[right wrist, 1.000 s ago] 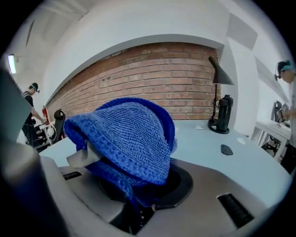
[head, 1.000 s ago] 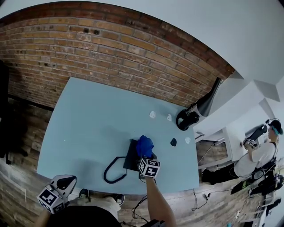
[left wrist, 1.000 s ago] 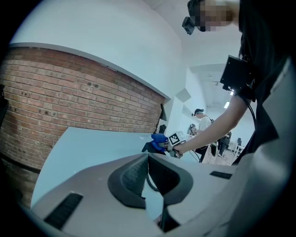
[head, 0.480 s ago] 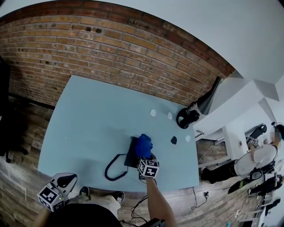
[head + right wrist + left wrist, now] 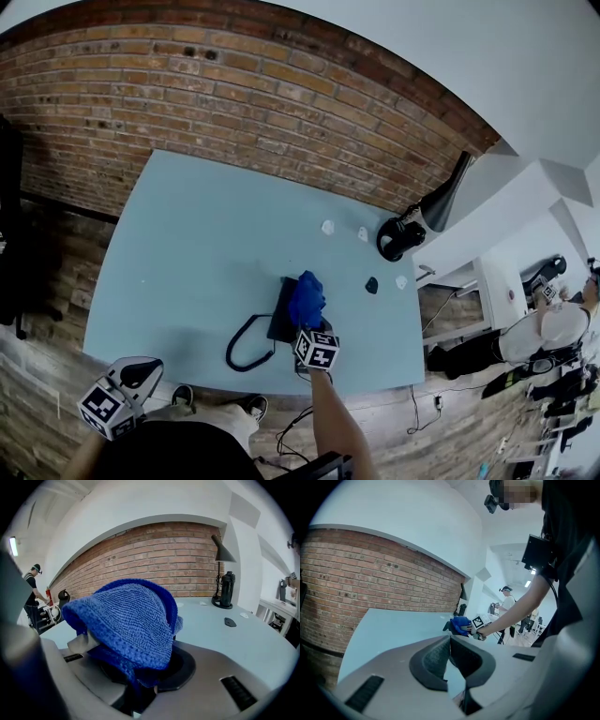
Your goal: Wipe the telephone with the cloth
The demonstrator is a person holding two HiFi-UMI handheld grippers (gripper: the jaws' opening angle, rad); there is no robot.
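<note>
Grips the blue cloth (image 5: 307, 298) with the right gripper (image 5: 310, 324), fingers clamped on it, and rests it on the black telephone (image 5: 280, 322) near the front edge of the table (image 5: 187, 253). Stretches the right forearm forward over that edge. Holds the left gripper (image 5: 141, 371) low, just off the near left corner, fingers shut together on nothing.
</note>
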